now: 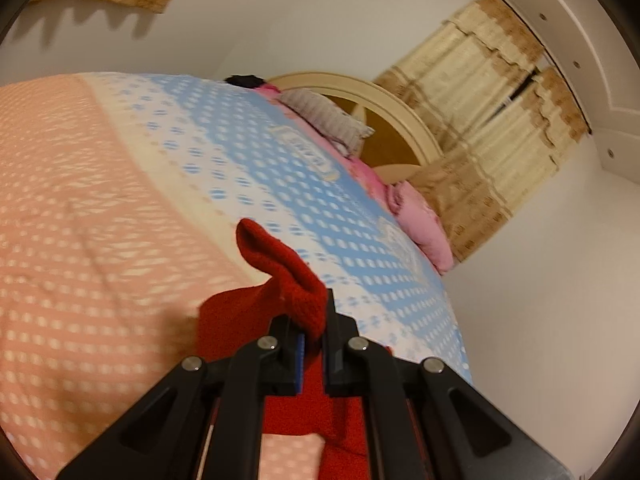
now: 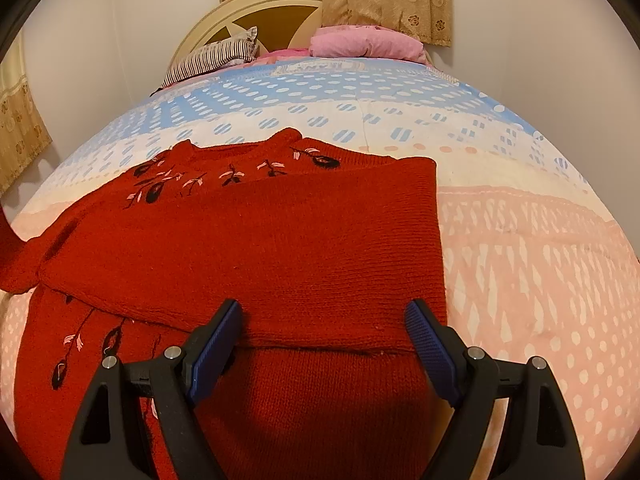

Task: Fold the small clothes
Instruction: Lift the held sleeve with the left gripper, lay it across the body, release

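A red knit sweater (image 2: 280, 240) with black and pink embroidered flowers lies on the bed, one side folded across its front. My right gripper (image 2: 324, 320) hovers open just above the lower part of the sweater, nothing between its blue pads (image 2: 218, 344). In the left wrist view my left gripper (image 1: 314, 332) is shut on a bunched piece of the red sweater (image 1: 288, 276), lifted above the bedspread; red cloth hangs down under the fingers. At the left edge of the right wrist view the sweater's sleeve (image 2: 12, 256) rises out of the picture.
The bedspread (image 2: 520, 248) is pink and blue with white dots. A striped pillow (image 2: 216, 58) and a pink pillow (image 2: 364, 44) lie by the cream headboard (image 2: 256, 12). Patterned curtains (image 1: 492, 128) hang behind the bed, with white walls around.
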A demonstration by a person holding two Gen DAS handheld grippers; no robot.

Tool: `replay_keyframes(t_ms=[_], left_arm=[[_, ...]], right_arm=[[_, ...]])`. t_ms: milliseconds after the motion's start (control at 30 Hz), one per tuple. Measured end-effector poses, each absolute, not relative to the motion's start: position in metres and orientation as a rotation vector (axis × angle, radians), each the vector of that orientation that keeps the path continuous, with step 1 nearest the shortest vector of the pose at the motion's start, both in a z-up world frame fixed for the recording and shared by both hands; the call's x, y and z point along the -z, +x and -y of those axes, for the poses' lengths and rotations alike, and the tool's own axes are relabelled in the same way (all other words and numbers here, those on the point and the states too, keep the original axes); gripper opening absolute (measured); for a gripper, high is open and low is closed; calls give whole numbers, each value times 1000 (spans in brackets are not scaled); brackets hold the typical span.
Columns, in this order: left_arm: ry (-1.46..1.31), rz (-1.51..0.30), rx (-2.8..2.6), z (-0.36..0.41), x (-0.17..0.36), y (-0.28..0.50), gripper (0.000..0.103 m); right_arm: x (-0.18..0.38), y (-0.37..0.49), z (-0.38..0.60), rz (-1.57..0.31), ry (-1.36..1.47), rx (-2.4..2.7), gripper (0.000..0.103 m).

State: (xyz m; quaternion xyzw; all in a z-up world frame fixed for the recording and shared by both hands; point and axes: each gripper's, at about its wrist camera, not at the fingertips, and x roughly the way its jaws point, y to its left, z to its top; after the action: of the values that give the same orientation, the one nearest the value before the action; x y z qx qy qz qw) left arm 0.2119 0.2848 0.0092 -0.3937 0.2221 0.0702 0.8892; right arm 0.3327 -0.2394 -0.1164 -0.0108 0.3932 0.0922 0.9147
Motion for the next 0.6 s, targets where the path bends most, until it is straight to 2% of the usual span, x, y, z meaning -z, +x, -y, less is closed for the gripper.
replay_keyframes(t_ms=[600], left_arm=[[-730,-510,112,-126,-34,293,6]], right_arm=[[116,328,247,-787,47,-211,84]])
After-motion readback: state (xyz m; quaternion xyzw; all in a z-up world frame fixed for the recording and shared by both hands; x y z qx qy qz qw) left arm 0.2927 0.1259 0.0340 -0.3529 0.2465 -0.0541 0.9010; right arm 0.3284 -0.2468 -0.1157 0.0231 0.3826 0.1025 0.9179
